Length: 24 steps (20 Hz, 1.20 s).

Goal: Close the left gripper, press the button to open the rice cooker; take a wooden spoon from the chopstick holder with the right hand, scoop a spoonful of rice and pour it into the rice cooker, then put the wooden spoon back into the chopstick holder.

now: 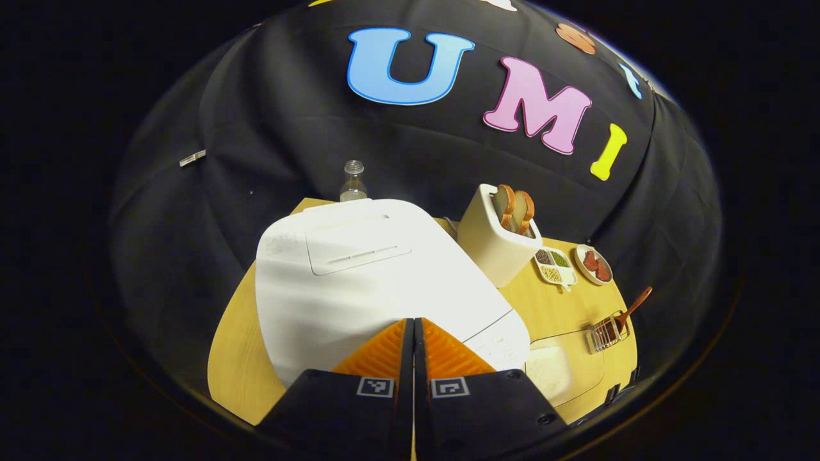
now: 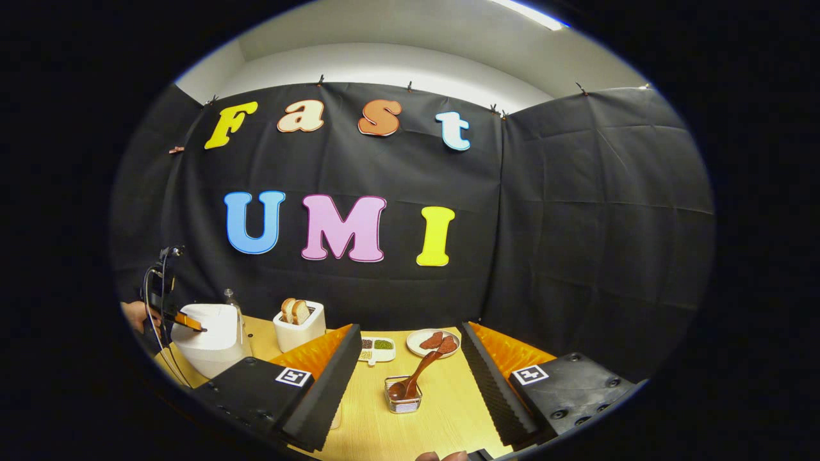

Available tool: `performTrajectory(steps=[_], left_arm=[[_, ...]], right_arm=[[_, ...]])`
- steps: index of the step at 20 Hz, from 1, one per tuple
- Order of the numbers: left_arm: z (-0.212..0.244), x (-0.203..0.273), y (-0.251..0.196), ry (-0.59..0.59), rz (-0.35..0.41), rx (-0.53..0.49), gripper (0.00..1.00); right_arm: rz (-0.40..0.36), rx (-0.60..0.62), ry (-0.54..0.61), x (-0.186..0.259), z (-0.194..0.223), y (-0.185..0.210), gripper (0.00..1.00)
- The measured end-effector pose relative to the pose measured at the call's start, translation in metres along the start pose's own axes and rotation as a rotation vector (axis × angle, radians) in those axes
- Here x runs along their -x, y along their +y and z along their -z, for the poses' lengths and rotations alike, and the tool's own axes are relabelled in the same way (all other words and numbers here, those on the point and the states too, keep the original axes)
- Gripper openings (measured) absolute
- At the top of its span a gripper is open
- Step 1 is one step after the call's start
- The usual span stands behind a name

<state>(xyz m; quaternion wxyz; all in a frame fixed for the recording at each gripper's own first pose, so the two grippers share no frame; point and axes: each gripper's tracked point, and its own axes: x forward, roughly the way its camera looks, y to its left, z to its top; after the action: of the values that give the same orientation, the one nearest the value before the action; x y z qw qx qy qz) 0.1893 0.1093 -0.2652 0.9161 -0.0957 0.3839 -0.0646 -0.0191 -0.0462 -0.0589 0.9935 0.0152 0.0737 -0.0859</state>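
- The left gripper (image 1: 413, 333) has its fingers pressed together with nothing between them, its tips over the front of the white rice cooker (image 1: 359, 275), whose lid is still down. I cannot tell whether the tips touch it — the button itself is hidden beneath them.
- Risk: closed tips give a narrow point, so a press landing off the button would likely slide on the smooth lid, or push the cooker across the wooden table (image 1: 551, 307) instead of unlatching it.
- The right gripper (image 2: 407, 374) is wide apart and holds nothing, hanging short of the chopstick holder (image 2: 403, 396).
- The wooden spoon (image 2: 419, 374) stands tilted in that wire holder; a grab low on the handle could drag the light holder up or tip it.
- The tray of rice (image 1: 554, 368) sits just beside the cooker — a careless sweep could spill it.
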Motion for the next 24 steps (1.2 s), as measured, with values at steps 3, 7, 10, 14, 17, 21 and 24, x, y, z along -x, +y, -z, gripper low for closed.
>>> performTrajectory(steps=[3, 7, 10, 14, 17, 21, 24], left_arm=[[-0.008, 0.001, -0.002, -0.009, -0.003, -0.001, 0.08], [-0.035, 0.022, -0.003, -0.134, -0.003, -0.045, 0.07], [-0.071, 0.046, -0.002, -0.251, -0.026, -0.068, 0.07], [-0.121, 0.073, 0.005, -0.413, -0.081, -0.060, 0.07], [-0.152, 0.102, 0.009, -0.558, -0.123, -0.084, 0.07], [-0.168, 0.137, 0.003, -0.683, -0.146, -0.088, 0.07], [-0.171, 0.165, -0.012, -0.767, -0.079, -0.040, 0.12]], right_arm=[[-0.007, -0.013, 0.005, -0.002, 0.002, 0.004, 0.98], [-0.004, -0.010, 0.011, -0.001, 0.005, -0.001, 0.98], [0.007, -0.032, 0.015, 0.000, 0.006, -0.005, 0.97], [0.003, -0.033, 0.033, 0.003, 0.017, -0.006, 0.97], [0.006, -0.003, 0.041, 0.008, 0.020, -0.010, 0.97], [-0.006, -0.001, 0.064, 0.010, 0.027, -0.014, 0.97], [-0.005, 0.002, 0.074, 0.008, 0.034, -0.020, 0.97]])
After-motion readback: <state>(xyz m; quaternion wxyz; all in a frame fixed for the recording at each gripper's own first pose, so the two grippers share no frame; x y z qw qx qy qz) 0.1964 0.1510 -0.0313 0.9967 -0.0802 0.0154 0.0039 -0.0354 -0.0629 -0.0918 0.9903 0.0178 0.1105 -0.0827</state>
